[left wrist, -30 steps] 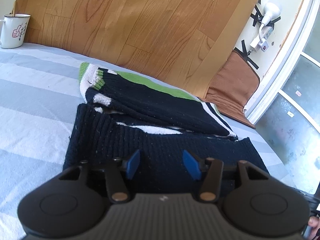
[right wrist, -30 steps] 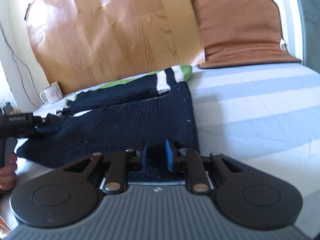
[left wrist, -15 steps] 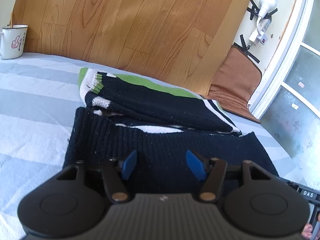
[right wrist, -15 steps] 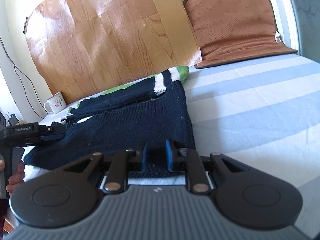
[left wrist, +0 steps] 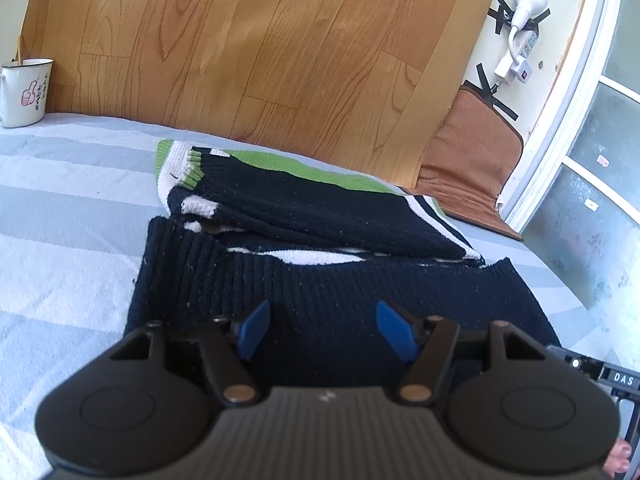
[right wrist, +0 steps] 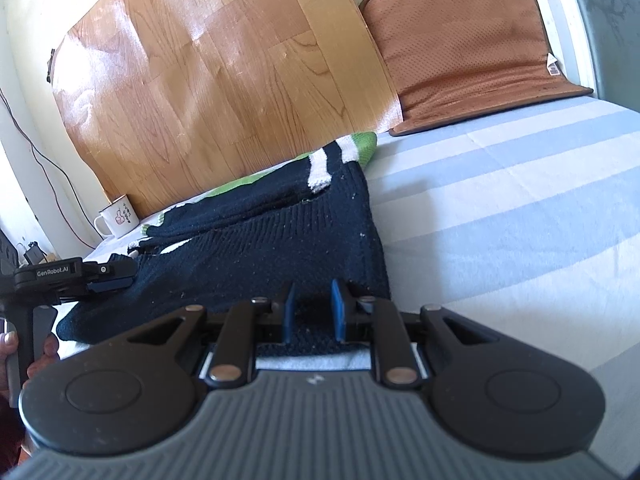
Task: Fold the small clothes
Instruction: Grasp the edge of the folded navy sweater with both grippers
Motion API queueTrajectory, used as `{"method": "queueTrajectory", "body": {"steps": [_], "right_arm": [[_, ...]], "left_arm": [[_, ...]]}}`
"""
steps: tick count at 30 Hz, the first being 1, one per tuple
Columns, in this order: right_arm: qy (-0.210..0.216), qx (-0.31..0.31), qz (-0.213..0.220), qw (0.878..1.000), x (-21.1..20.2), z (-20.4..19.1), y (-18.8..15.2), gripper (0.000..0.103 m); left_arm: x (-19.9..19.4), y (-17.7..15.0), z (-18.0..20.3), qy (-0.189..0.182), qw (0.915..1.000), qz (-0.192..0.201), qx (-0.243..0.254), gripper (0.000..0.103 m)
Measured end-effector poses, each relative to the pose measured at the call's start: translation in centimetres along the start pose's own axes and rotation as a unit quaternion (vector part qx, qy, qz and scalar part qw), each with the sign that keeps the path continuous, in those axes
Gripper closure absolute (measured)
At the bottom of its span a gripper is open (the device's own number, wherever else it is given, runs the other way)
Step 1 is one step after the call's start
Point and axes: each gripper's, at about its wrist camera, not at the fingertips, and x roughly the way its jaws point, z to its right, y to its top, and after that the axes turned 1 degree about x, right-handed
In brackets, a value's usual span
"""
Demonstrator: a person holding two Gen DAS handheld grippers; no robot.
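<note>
A dark navy knitted sweater (left wrist: 320, 296) with white and green stripes lies folded on the striped bed sheet (left wrist: 68, 208); its sleeves are laid across the body. It also shows in the right wrist view (right wrist: 280, 248). My left gripper (left wrist: 322, 328) is open, its blue fingers hovering over the sweater's near hem. My right gripper (right wrist: 312, 312) has its blue fingers close together over the hem's right corner, with a narrow gap between them; whether cloth is between them is unclear. The left gripper also shows in the right wrist view (right wrist: 108, 280).
A white enamel mug (left wrist: 24, 92) stands at the far left by the wood-pattern board (left wrist: 248, 48). A brown cushion (right wrist: 468, 52) leans against the wall. A power strip and plug (left wrist: 520, 48) hang on the wall near a window frame (left wrist: 560, 120).
The left gripper has opened a little wider and shifted slightly over the hem. The right gripper has risen and tilted a little; its fingers stay equally close.
</note>
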Motion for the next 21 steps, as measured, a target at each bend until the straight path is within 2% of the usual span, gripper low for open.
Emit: {"method": "queueTrajectory", "body": {"steps": [6, 10, 11, 13, 16, 19, 21], "right_arm": [[-0.004, -0.005, 0.002, 1.0, -0.2, -0.4, 0.0, 0.079], [-0.005, -0.006, 0.017, 1.0, -1.7, -0.2, 0.3, 0.076], [-0.008, 0.0, 0.02, 1.0, -2.1, 0.1, 0.5, 0.075], [-0.013, 0.023, 0.023, 0.999, -2.9, 1.1, 0.9, 0.069], [-0.015, 0.06, 0.02, 0.998, -4.0, 2.6, 1.0, 0.057], [-0.013, 0.079, 0.0, 0.997, -4.1, 3.4, 0.9, 0.055], [-0.004, 0.1, -0.018, 0.995, -3.7, 3.9, 0.6, 0.055]], "left_arm": [[-0.2, 0.1, 0.1, -0.001, 1.0, -0.002, -0.003, 0.038], [-3.0, -0.2, -0.4, -0.021, 0.9988, 0.002, -0.045, 0.027], [-4.2, -0.2, -0.4, -0.021, 0.9986, 0.009, -0.048, 0.025], [-6.7, -0.4, -1.0, -0.008, 0.9982, 0.018, -0.056, 0.014], [-9.6, -0.8, -3.1, 0.001, 0.9946, 0.016, -0.102, 0.01], [-10.8, -1.5, -5.1, 0.0, 0.9866, 0.005, -0.163, 0.009], [-10.7, -2.1, -5.9, -0.014, 0.9806, -0.006, -0.195, 0.009]]}}
